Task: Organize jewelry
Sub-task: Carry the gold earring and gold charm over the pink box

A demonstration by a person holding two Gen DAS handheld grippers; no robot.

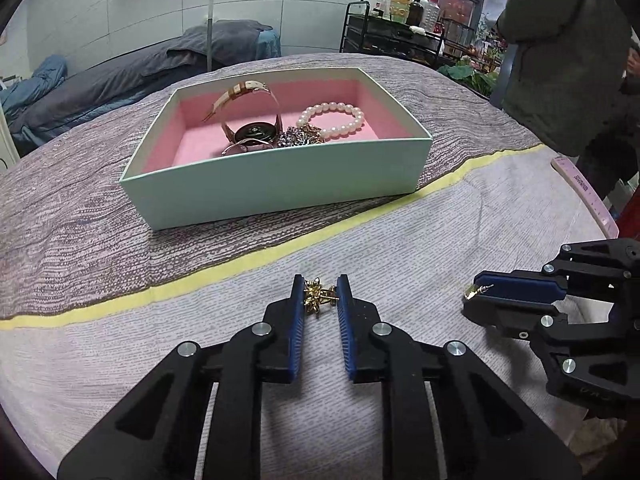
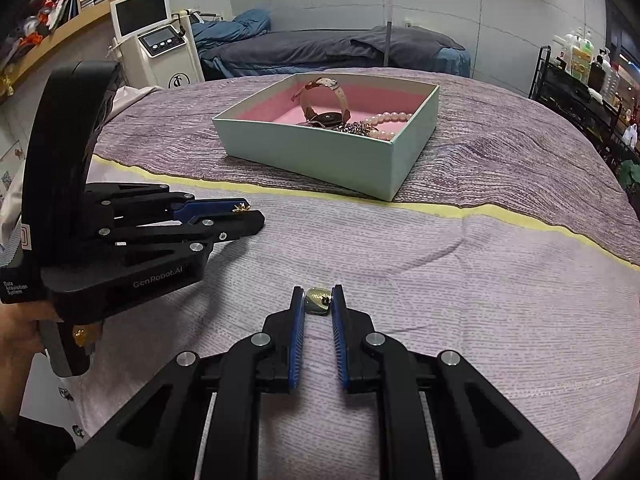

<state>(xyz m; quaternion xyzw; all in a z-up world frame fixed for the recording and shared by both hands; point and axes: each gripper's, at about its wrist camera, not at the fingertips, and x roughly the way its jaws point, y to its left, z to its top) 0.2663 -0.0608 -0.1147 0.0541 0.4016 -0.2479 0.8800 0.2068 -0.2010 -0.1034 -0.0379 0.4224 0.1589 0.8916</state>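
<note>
A mint box [image 1: 280, 184] with a pink lining holds a watch [image 1: 252, 132], a pearl bracelet [image 1: 336, 120] and a dark chain [image 1: 300, 138]. It also shows in the right wrist view [image 2: 320, 152]. My left gripper [image 1: 320, 294] is shut on a gold flower earring [image 1: 316, 296], just above the cloth in front of the box. It also shows in the right wrist view [image 2: 244, 216]. My right gripper [image 2: 318, 300] is shut on a gold square earring [image 2: 318, 300], to the right of the left one. It also shows in the left wrist view [image 1: 476, 292].
The bed is covered with a lilac cloth [image 1: 440, 240] with a yellow stripe [image 1: 240, 264]. A pink ruler [image 1: 588, 196] lies at its right edge. A person in a dark coat [image 1: 560, 60] stands at the right. A trolley with bottles [image 1: 396, 32] stands behind.
</note>
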